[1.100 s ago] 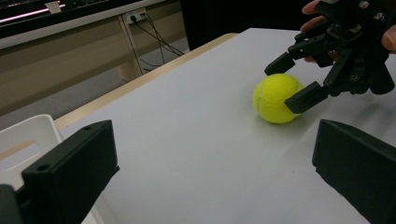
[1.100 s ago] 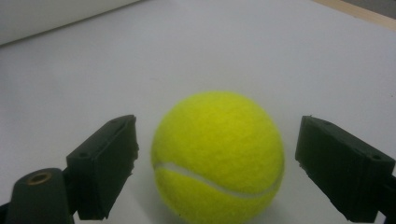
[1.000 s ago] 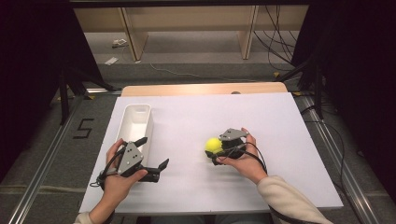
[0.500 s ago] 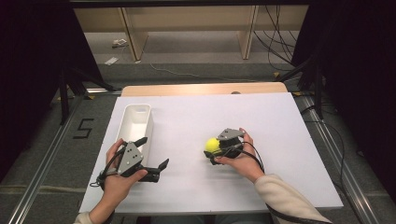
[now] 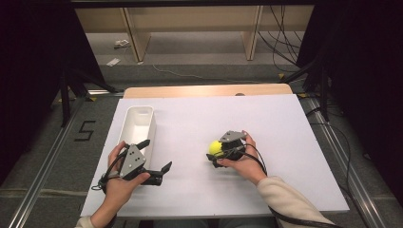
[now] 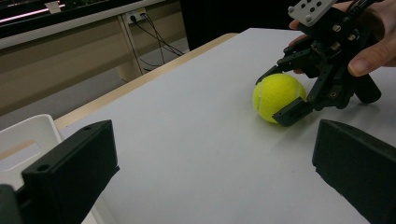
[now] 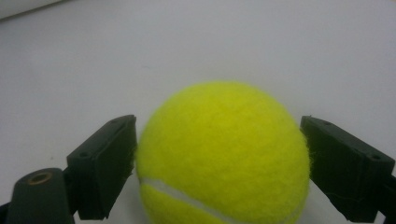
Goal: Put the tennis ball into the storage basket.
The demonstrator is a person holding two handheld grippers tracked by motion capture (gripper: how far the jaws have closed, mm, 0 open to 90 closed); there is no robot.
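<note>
**Ana:** Fingers of the right gripper sit on either side of the tennis ball, pressed into the fuzz on both flanks as far as the right gripper view shows. I'd call that a closed grip on it.

**Ben:** And the ball itself?

**Ana:** On the white table, a little right of the middle. In the left gripper view its underside looks to be touching the surface, with a shadow straight beneath, so I judge it hasn't been lifted.

**Ben:** What about the other hand?

**Ana:** The left gripper is held low near the front edge, jaws spread wide with nothing between them. It points across toward the ball, well apart from it, and it lies just beside the near end of the white bin.

**Ben:** Anything in the bin?

**Ana:** It looks empty from above.

**Ben:** So how far along?

**Ana:** Early, I'd say. The reach and the squeeze look done. If the ball is meant for the bin, which is my guess from the layout, the lift, the carry leftward and the drop all remain.
</note>
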